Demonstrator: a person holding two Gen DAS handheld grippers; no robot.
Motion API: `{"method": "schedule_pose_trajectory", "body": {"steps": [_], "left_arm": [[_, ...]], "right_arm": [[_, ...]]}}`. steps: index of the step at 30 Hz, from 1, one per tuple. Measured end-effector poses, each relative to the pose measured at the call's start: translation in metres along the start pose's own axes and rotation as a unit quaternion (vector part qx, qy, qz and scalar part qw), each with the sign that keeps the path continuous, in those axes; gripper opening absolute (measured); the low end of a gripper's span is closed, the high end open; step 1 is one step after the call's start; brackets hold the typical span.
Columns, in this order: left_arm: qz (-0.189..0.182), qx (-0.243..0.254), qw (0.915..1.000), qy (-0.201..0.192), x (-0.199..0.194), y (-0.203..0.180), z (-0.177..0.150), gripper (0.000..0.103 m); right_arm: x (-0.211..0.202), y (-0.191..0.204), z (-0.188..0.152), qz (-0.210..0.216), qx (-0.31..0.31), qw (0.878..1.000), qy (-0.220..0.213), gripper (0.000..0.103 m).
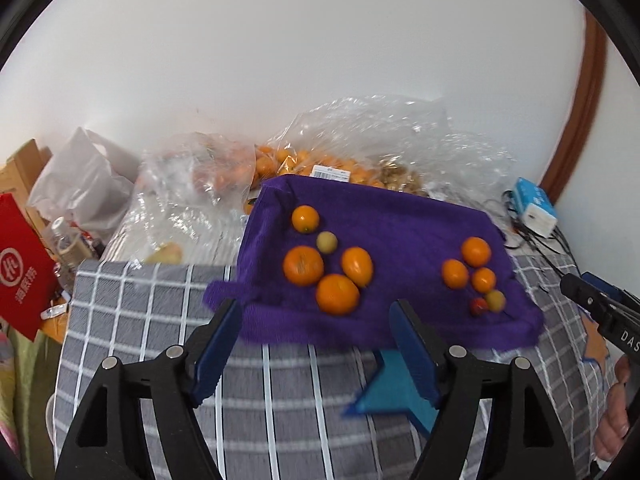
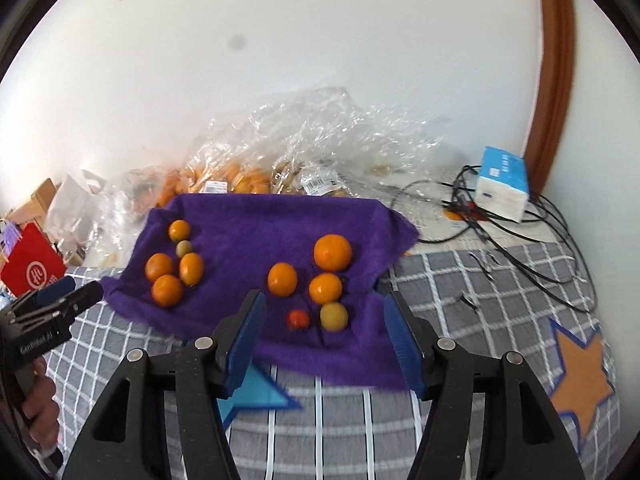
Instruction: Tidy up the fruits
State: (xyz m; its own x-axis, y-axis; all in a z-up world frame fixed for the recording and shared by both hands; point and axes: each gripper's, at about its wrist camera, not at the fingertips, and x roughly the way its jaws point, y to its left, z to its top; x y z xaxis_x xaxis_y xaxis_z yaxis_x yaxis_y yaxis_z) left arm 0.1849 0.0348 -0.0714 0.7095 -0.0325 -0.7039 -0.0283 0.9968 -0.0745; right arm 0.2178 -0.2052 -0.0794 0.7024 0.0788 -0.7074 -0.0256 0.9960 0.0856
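Observation:
A purple cloth [image 1: 400, 220] [image 2: 256, 224] lies on a grey checked table cover. On its left sits a cluster of oranges [image 1: 337, 294] [image 2: 167, 289] with one small green fruit [image 1: 327, 242] [image 2: 184, 247]. On its right are three oranges [image 1: 476, 251] [image 2: 332, 252], a yellow-green fruit [image 1: 496, 300] [image 2: 333, 316] and a small red fruit [image 1: 478, 306] [image 2: 298, 319]. My left gripper [image 1: 316, 312] is open and empty, just short of the left cluster. My right gripper [image 2: 323, 308] is open and empty, its jaws either side of the red and yellow-green fruits.
Clear plastic bags of oranges [image 1: 304, 164] [image 2: 224, 180] lie behind the cloth against the white wall. A blue-white box [image 2: 502, 184] with tangled black cables stands at the right. A red box [image 1: 22, 268] is at the left. Blue and orange star shapes [image 2: 580, 376] lie on the cover.

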Motion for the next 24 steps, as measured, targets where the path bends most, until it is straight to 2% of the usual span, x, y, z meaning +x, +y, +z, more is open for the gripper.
{"method": "schedule_pose_trajectory", "body": {"steps": [2, 3, 4, 7, 13, 16, 24], "left_arm": [[-0.001, -0.002, 1.0, -0.009, -0.017, -0.002, -0.008, 0.08], [-0.002, -0.003, 0.9999, -0.013, -0.024, -0.003, -0.013, 0.082], [-0.003, -0.004, 0.9998, -0.017, -0.032, -0.005, -0.017, 0.085], [-0.004, -0.001, 0.9994, -0.033, -0.055, -0.012, -0.029, 0.091], [0.003, 0.011, 0.998, -0.062, -0.092, -0.026, -0.052, 0.096], [0.005, 0.017, 0.9976, -0.067, -0.104, -0.031, -0.06, 0.102], [0.013, 0.024, 0.9963, -0.082, -0.124, -0.038, -0.074, 0.102]], "right_arm": [[-0.022, -0.001, -0.011, -0.005, 0.0, 1.0, -0.01, 0.067], [-0.033, -0.002, -0.016, -0.009, 0.0, 1.0, -0.016, 0.079], [-0.041, -0.003, -0.02, -0.012, 0.0, 1.0, -0.022, 0.086], [-0.069, -0.006, -0.035, -0.014, -0.008, 0.999, -0.043, 0.094], [-0.098, -0.008, -0.058, -0.033, -0.02, 0.998, -0.056, 0.102], [-0.108, -0.009, -0.068, -0.04, -0.017, 0.997, -0.059, 0.102], [-0.135, -0.011, -0.089, -0.039, -0.01, 0.996, -0.076, 0.102]]}}
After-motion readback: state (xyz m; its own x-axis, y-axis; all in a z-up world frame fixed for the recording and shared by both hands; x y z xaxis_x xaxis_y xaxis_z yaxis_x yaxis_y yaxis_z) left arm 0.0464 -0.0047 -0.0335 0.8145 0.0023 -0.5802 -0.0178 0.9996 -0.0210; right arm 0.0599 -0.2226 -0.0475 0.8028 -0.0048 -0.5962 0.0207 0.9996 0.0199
